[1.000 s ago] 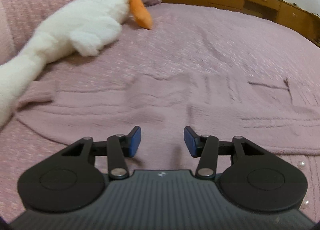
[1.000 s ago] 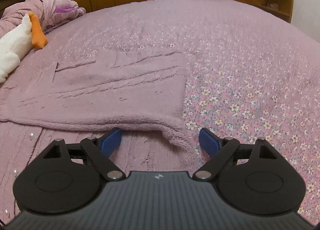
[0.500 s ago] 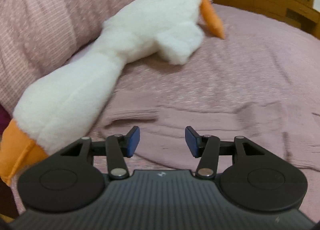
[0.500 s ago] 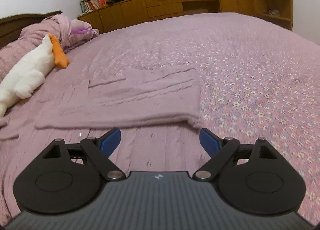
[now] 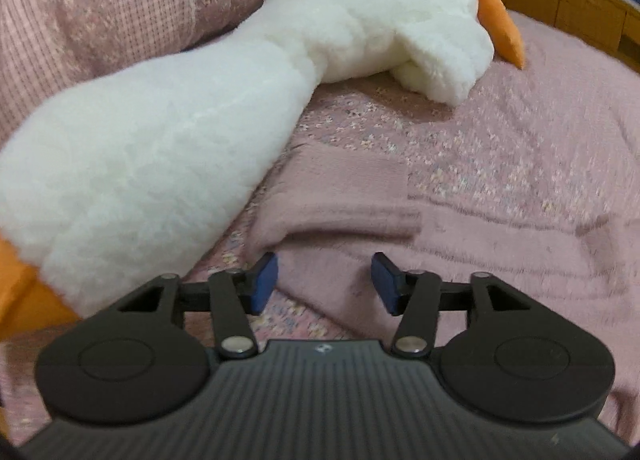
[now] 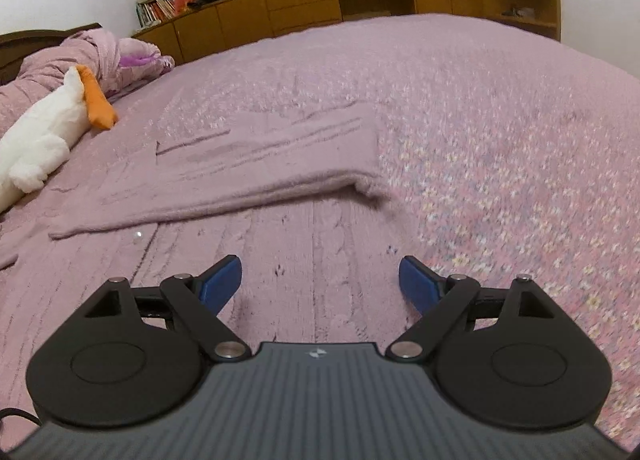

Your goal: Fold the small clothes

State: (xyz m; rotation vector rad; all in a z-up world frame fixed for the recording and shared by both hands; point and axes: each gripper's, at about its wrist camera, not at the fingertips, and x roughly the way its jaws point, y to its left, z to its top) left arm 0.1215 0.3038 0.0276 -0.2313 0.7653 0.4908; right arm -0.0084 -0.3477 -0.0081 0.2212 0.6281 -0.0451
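Observation:
A dusty-pink knit sweater [image 6: 256, 179] lies flat on the bed, its upper half folded over along a long crease. In the left wrist view its sleeve end [image 5: 344, 199] lies just ahead of my left gripper [image 5: 324, 284], whose jaws are opening with sweater cloth below them and nothing pinched. My right gripper [image 6: 320, 284] is open wide over the sweater's lower part, short of the folded corner [image 6: 368, 187], with nothing between its fingers.
A big white plush goose [image 5: 200, 107] with orange feet lies right beside the sleeve, on the left. A pink floral bedspread [image 6: 500, 139] covers the bed. Bundled pink bedding [image 6: 80, 55] sits at the headboard; wooden cabinets [image 6: 320, 7] line the far wall.
My left gripper has swung left along the sweater to the sleeve end beside the goose, and its jaws have widened. My right gripper has drawn back from the folded corner, still open.

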